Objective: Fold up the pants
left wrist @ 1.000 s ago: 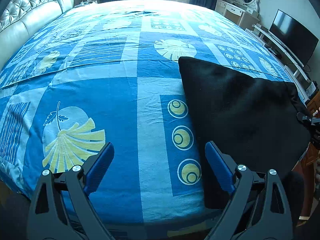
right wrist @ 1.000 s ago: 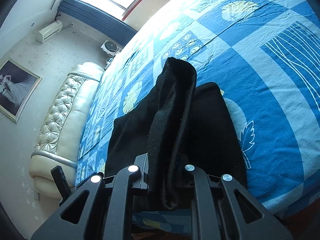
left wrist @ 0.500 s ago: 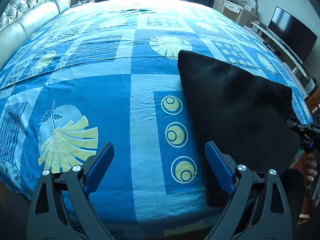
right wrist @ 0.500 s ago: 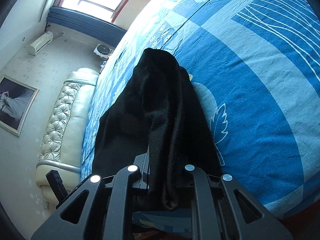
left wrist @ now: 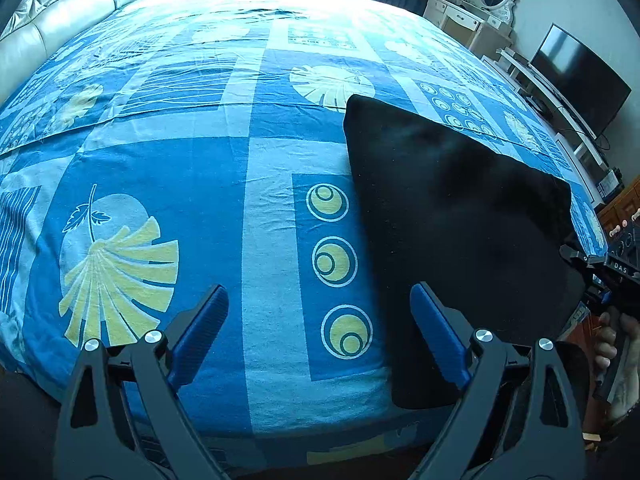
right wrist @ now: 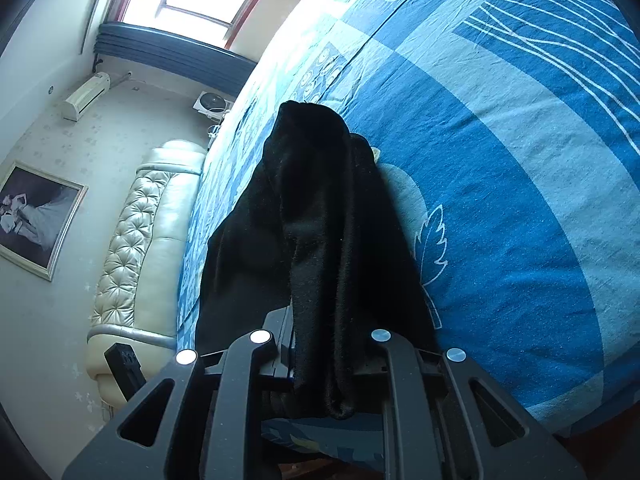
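Black pants point(left wrist: 460, 220) lie folded on the right part of the blue patterned bed sheet point(left wrist: 160, 160). My left gripper point(left wrist: 320, 292) hovers open over the sheet near the bed's front edge, its right blue finger point(left wrist: 436, 336) beside the pants' near left edge, with nothing held. My right gripper point(right wrist: 324, 344) is shut on a bunched fold of the pants point(right wrist: 320, 220), which rises between its jaws and drapes onto the sheet point(right wrist: 520, 160). In the left wrist view that gripper point(left wrist: 612, 272) is at the pants' right edge, held by a hand point(left wrist: 612, 344).
A tufted cream headboard point(left wrist: 60, 20) runs along the bed's left side and shows again as the headboard point(right wrist: 136, 248) in the right wrist view. A television point(left wrist: 580, 80) and a white dressing table point(left wrist: 472, 20) stand beyond the bed's right side. The bed's front edge is just below both grippers.
My right gripper has sunk toward the bed with the pants fold still in it, and the cloth lies lower and flatter. The left gripper has kept its place, still open.
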Action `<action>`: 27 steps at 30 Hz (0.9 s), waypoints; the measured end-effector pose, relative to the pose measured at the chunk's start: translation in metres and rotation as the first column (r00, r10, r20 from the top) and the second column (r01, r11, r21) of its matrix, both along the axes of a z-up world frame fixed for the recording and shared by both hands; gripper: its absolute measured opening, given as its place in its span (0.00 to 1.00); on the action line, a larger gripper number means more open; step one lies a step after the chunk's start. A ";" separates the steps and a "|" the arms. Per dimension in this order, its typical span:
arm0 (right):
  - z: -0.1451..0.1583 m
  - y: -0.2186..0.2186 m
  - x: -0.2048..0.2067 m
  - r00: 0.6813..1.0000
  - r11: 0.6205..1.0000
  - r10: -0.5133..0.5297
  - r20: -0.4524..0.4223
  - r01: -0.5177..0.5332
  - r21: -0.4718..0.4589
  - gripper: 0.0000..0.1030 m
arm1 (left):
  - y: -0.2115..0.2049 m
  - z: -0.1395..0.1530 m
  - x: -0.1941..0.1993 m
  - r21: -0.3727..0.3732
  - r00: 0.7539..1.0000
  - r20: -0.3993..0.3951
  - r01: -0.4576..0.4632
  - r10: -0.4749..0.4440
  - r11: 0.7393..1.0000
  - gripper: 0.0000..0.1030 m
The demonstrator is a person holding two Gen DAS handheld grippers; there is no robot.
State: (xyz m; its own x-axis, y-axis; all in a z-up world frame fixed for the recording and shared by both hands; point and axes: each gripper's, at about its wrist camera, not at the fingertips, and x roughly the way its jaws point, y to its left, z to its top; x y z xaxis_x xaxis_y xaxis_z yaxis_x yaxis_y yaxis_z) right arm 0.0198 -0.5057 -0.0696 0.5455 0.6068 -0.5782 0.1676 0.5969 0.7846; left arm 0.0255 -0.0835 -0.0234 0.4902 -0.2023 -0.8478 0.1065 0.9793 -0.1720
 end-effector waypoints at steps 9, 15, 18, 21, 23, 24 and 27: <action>0.007 -0.023 -0.010 0.999 0.999 -0.040 -0.003 0.040 -0.012 0.24 | 0.018 -0.009 0.003 -0.144 0.997 -0.073 -0.016 0.005 0.990 0.89; 0.017 -0.047 -0.028 0.997 0.996 -0.071 0.007 0.071 0.047 0.59 | 0.030 -0.022 0.008 -0.353 0.987 -0.137 0.036 -0.089 0.935 0.89; 0.013 -0.043 -0.028 0.998 0.993 -0.052 0.023 0.049 0.109 0.63 | 0.035 -0.033 0.011 -0.452 0.977 -0.184 0.015 -0.110 0.892 0.89; 0.003 -0.032 -0.021 1.000 0.993 -0.005 -0.001 0.005 0.115 0.64 | 0.035 -0.044 0.011 -0.516 0.969 -0.218 -0.012 -0.117 0.856 0.89; -0.003 -0.023 -0.017 0.999 0.993 0.029 -0.014 -0.027 0.117 0.64 | 0.034 -0.045 0.011 -0.532 0.969 -0.218 -0.016 -0.118 0.847 0.89; -0.005 -0.019 -0.017 0.999 0.992 0.041 -0.021 -0.039 0.118 0.64 | 0.033 -0.046 0.011 -0.539 0.968 -0.219 -0.012 -0.126 0.842 0.89; -0.011 -0.013 -0.014 0.998 0.991 0.055 -0.032 -0.050 0.124 0.65 | 0.024 -0.049 0.013 -0.600 0.956 -0.234 0.001 -0.178 0.800 0.89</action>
State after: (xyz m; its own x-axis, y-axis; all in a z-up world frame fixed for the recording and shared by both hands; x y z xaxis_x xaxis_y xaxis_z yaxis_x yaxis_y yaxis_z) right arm 0.0053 -0.5189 -0.0807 0.4914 0.7017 -0.5159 0.1677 0.5050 0.8467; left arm 0.0383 -0.0598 -0.0720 0.2189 -0.7351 -0.6417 0.0526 0.6656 -0.7445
